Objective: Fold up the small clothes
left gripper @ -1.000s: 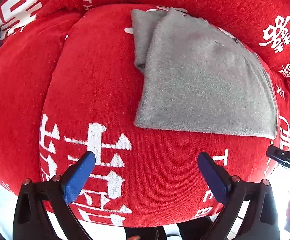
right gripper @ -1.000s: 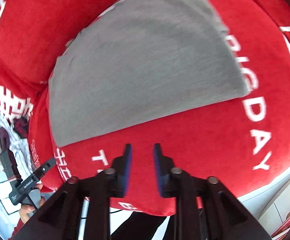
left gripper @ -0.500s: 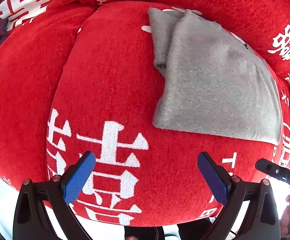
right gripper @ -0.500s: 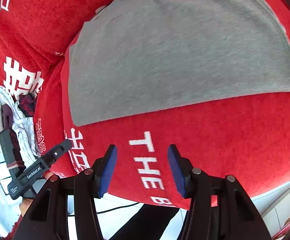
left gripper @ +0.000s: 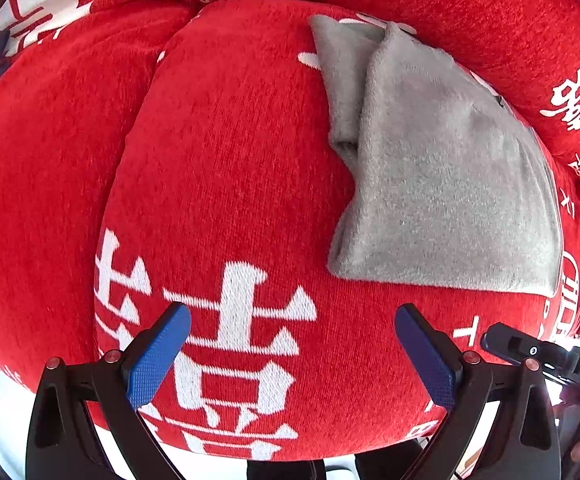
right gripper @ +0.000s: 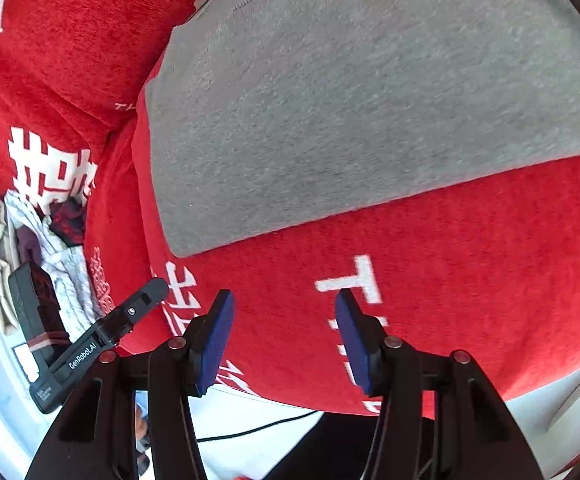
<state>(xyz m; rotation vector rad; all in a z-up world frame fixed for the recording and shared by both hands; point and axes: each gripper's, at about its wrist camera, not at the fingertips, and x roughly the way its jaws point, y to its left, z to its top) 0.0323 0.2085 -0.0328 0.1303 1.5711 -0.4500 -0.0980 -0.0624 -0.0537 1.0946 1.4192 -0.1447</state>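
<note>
The right gripper (right gripper: 282, 336) has just been opening, nothing between its jaws; the left gripper (left gripper: 290, 356) gapes wide, also empty. A red sofa cushion (left gripper: 218, 168) carries the grey garment (right gripper: 370, 112), folded, in the upper right of both frames. Risk: a 1-layer pinch on that hem would pull the fold apart.

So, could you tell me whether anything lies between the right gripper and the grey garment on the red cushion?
Nothing visible does. Only bare red cushion lies between the right gripper, whose jaws have just opened and hold nothing, and the near edge of the grey garment.
</note>
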